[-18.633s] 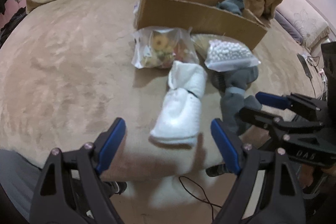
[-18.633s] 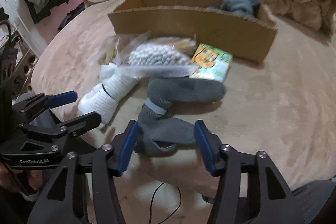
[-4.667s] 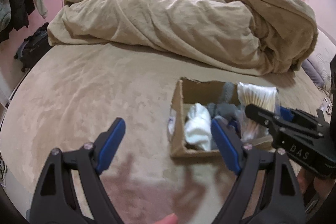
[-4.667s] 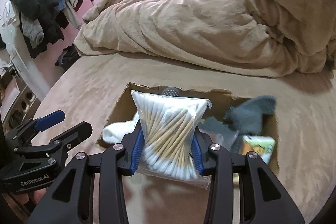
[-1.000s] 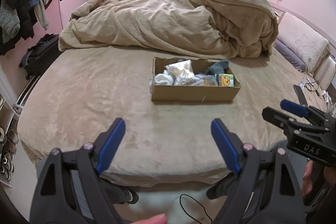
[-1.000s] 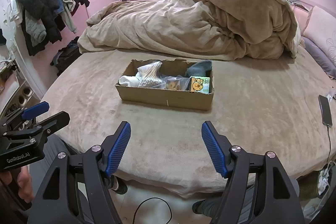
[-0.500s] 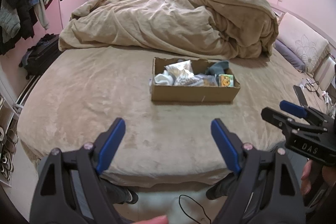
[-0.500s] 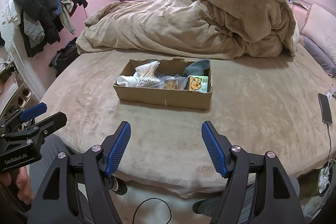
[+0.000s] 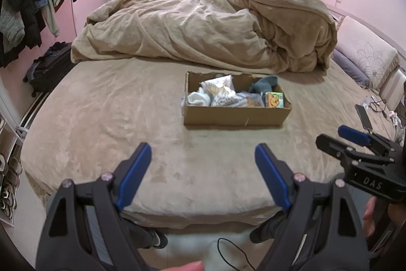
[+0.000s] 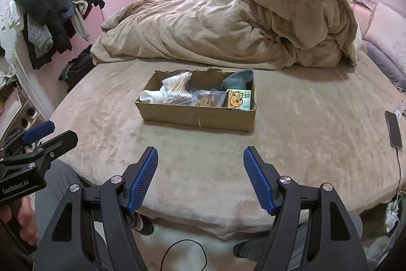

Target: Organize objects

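You're holding both claws back w/ nothing gripped, left claw (image 9: 203,166) and right claw (image 10: 200,169) gaping wide; since 18 s ago everything's gone into the cardboard box (image 10: 198,116), mid-frame on the bed (image 10: 304,133), so organizing's looking done.

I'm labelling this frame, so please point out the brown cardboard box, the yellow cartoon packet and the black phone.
Brown cardboard box (image 10: 198,122): right wrist view, front wall.
Yellow cartoon packet (image 10: 238,98): right wrist view, printed face.
Black phone (image 10: 393,128): right wrist view, screen.
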Demonstrator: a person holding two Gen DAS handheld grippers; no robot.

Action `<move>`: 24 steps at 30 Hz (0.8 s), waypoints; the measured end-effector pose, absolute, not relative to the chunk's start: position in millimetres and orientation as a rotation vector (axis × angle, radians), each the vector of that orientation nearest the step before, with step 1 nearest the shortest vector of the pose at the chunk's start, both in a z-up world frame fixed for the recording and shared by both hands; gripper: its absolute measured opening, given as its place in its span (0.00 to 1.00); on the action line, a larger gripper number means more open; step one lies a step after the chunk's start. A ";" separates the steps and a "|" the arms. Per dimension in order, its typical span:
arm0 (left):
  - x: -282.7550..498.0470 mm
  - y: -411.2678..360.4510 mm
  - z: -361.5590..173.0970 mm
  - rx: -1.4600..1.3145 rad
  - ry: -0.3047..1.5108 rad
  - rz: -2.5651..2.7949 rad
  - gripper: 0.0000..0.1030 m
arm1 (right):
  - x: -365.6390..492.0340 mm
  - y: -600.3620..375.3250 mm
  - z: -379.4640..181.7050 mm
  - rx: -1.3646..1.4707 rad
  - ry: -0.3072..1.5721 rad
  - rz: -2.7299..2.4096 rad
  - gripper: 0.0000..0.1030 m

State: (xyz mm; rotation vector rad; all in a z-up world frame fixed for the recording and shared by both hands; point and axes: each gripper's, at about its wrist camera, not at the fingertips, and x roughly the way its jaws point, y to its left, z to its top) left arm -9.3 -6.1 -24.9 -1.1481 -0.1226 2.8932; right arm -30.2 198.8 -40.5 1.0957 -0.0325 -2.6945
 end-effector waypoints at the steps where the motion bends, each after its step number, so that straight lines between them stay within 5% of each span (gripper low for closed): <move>1: -9.9 -5.8 -25.1 -1.148 -0.121 2.894 0.82 | -30.9 199.2 -40.0 1.095 -0.031 -2.694 0.71; 24: -16.9 -4.9 -27.5 -1.157 -0.116 2.884 0.82 | -33.9 201.0 -39.8 1.098 -0.033 -2.693 0.71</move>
